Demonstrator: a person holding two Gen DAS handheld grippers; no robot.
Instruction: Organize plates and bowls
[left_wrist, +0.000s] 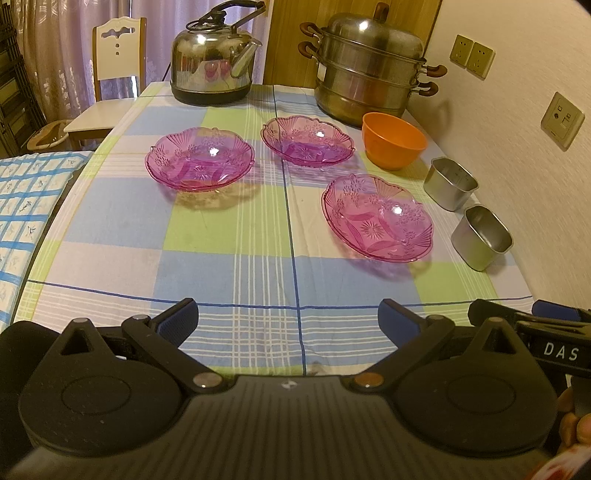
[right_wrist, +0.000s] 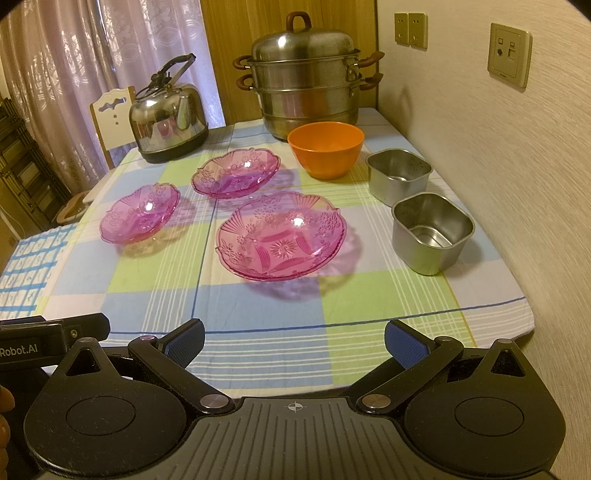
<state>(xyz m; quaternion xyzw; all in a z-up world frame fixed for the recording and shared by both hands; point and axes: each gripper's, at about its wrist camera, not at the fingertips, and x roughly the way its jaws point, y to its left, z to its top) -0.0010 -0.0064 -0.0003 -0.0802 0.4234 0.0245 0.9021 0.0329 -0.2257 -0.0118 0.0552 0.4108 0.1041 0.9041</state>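
Three pink plates (right_wrist: 280, 236) spread apart on the worktop (right_wrist: 258, 332), orange bowl (right_wrist: 325, 149) and two steel cups (right_wrist: 432, 232) alongside — nothing stacked yet, left tongs (left_wrist: 288, 321) and right tongs (right_wrist: 295, 341) both apart, empty.

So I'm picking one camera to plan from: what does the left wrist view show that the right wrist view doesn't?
Only the left wrist view shows the left gripper, jaws open, with the other gripper's body at its right edge.

Only the right wrist view shows the right gripper, jaws open, and the insides of both steel cups.

Both show three pink plates, the orange bowl, kettle and steamer pot.
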